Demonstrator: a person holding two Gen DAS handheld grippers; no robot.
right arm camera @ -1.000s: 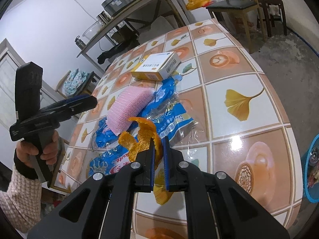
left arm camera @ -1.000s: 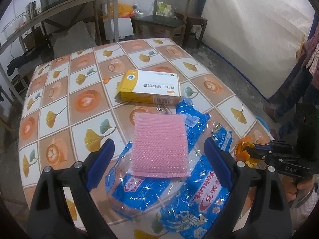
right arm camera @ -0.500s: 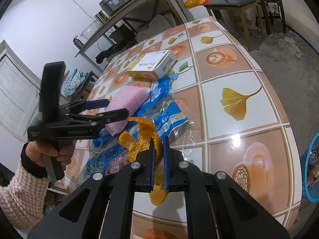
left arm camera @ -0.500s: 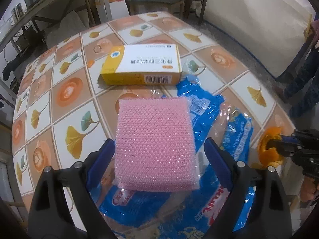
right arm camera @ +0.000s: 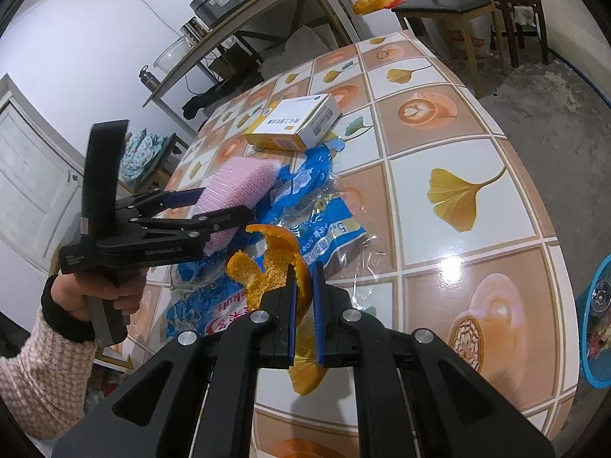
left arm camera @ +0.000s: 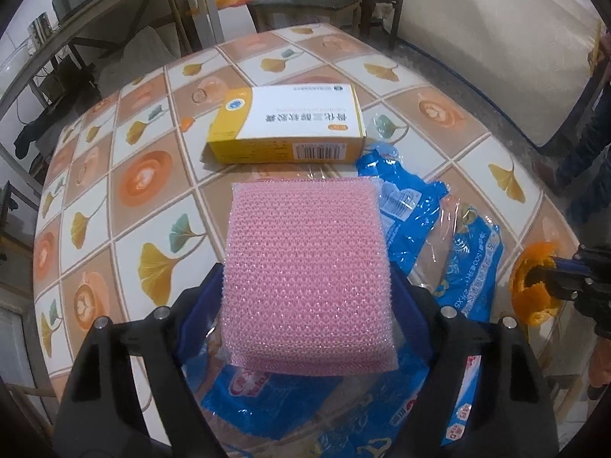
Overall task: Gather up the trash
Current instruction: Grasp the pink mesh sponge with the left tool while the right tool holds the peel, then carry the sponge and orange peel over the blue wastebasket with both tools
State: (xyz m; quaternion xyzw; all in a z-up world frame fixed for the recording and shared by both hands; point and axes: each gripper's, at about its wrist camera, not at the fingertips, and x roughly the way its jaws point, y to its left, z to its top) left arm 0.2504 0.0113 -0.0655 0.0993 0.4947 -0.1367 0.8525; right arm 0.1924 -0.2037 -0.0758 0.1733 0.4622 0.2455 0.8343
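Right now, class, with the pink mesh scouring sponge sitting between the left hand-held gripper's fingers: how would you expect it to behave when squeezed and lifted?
The pink mesh scouring sponge looks soft and thick, so it will probably compress as the closing left hand-held gripper squeezes. Its knobbly mesh should resist slipping. It seems light; the crinkly blue plastic wrapper underneath may shift.

On the worktop a sponge lies on top of plastic wrappers, between my left claw's closing fingers; whether the pads touch its sides I cannot tell. Behind the sponge, just apart, sits a flat box, its near corner beside the wrappers' far edge. To the right of the sponge, over the wrappers' edge, my right claw pinches a fruit peel. Beyond the worktop stand a chair and a long shelf along the wall. A basin sits on the floor, right of the worktop.
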